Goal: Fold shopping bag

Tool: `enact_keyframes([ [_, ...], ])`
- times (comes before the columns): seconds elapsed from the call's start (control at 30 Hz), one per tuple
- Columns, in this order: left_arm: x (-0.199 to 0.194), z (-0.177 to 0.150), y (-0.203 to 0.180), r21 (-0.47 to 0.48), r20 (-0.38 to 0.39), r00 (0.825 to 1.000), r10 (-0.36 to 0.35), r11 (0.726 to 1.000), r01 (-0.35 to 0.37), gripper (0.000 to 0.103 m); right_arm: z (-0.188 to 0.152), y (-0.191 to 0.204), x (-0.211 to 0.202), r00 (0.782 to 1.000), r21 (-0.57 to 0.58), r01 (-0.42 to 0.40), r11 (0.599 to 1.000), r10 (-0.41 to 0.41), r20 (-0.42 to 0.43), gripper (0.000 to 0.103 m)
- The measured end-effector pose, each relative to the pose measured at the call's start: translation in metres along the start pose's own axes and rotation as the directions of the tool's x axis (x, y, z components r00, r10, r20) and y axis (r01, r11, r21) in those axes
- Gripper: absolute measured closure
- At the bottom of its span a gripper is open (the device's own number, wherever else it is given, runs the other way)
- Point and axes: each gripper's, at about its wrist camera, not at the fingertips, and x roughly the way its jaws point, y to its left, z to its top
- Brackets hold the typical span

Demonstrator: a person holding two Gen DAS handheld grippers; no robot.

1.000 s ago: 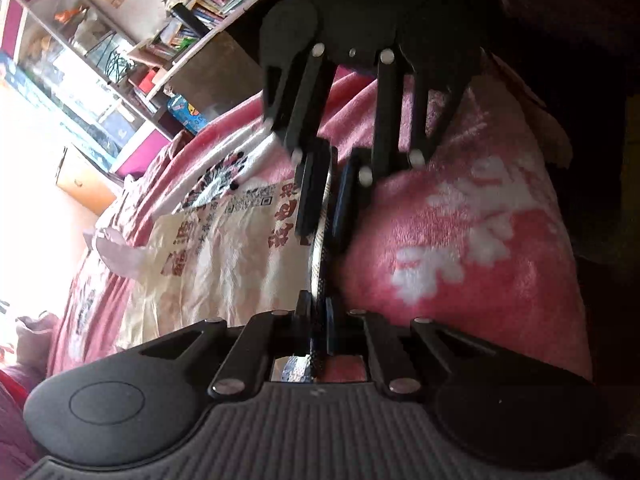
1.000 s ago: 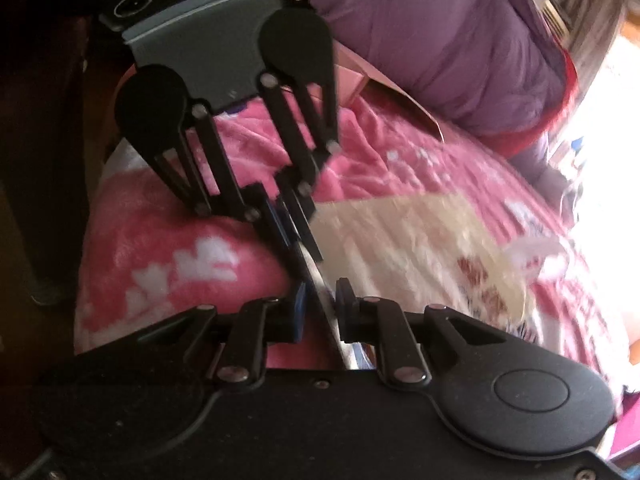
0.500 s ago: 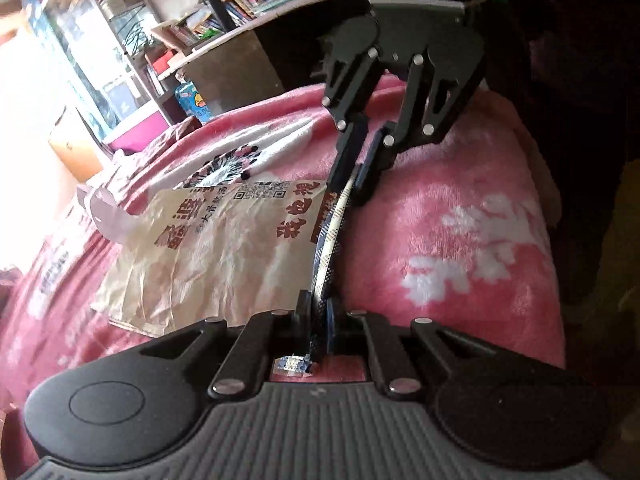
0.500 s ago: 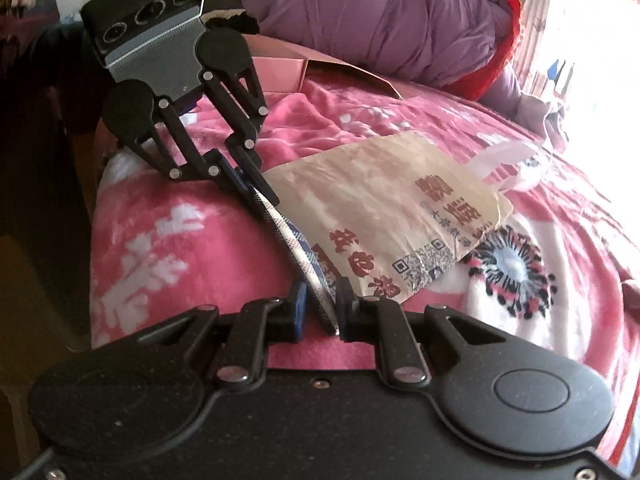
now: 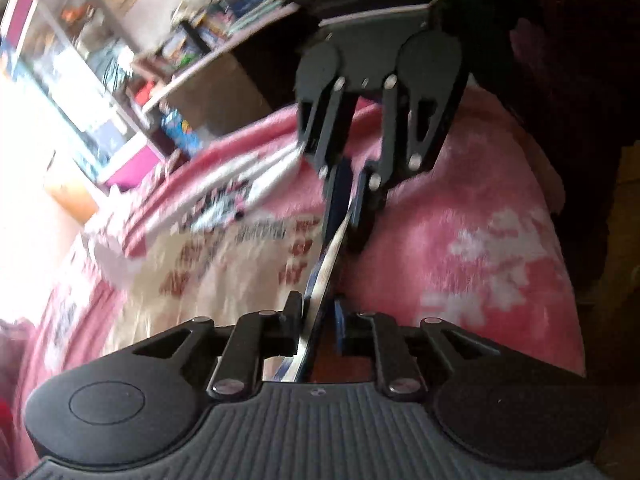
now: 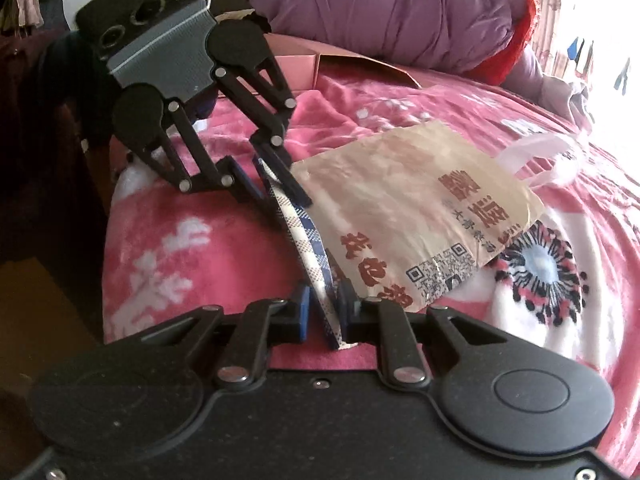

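The shopping bag (image 6: 400, 200) is lying flat on a pink blanket (image 6: 160, 248) that is covering the bed. Its beige face is turned up and is showing red characters and a printed code square. Its pale handles (image 6: 540, 156) are trailing off the end farthest from the two tools.

At the opposite end of the bag, the blue-and-white checked edge (image 6: 308, 248) is standing up off the blanket, stretching as a narrow band between the two tools. The right hand-held gripper (image 6: 325, 306) is pinching one end of this edge, its fingers pressing in close on the band. The left hand-held gripper (image 6: 276, 184) is sitting at the other end of the edge with its fingers parted. The band is passing between them and leaning against one finger, with a visible gap on the other side.

The left wrist view is blurring heavily, yet it is showing the same arrangement from the other end — the band is running from the left hand-held gripper (image 5: 318, 316) up to the right one.

Beside the bag, on the side toward the right tool, a large flower print (image 6: 536, 268) is showing on the blanket. Beyond the bag, behind the left tool, a pink cardboard box (image 6: 304, 68) is lying open — and past it a purple quilt (image 6: 380, 12) is bunching up. Cluttered shelves (image 5: 120, 60) are standing off the bed past the bag's handle end.
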Motion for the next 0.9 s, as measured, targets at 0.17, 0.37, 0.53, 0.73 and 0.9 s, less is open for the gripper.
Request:
enact_keyframes([
  [0.17,0.009,0.003,-0.013,0.082,-0.023,1.000,-0.006,0.997,0.008,0.095,0.001,0.005,0.000,1.000,-0.025,0.011,1.000,-0.011,-0.011,0.088],
  [0.37,0.009,0.001,-0.007,0.028,-0.024,0.998,-0.051,0.998,0.052,0.096,0.003,0.023,-0.006,0.997,-0.142,0.075,0.987,-0.076,-0.002,0.088],
  [0.53,0.008,-0.003,0.001,-0.002,-0.014,0.996,-0.084,0.996,0.084,0.096,0.004,0.037,-0.003,0.996,-0.256,0.091,0.962,-0.084,0.038,0.086],
  [0.73,0.008,-0.009,0.012,-0.065,0.004,0.990,-0.141,0.988,0.141,0.096,0.010,0.018,-0.015,0.988,-0.125,-0.079,0.989,0.094,0.123,0.094],
  [0.9,0.010,-0.018,0.024,-0.130,0.041,0.982,-0.184,0.974,0.188,0.095,0.011,-0.003,-0.003,0.987,-0.037,-0.139,0.990,0.141,0.077,0.096],
])
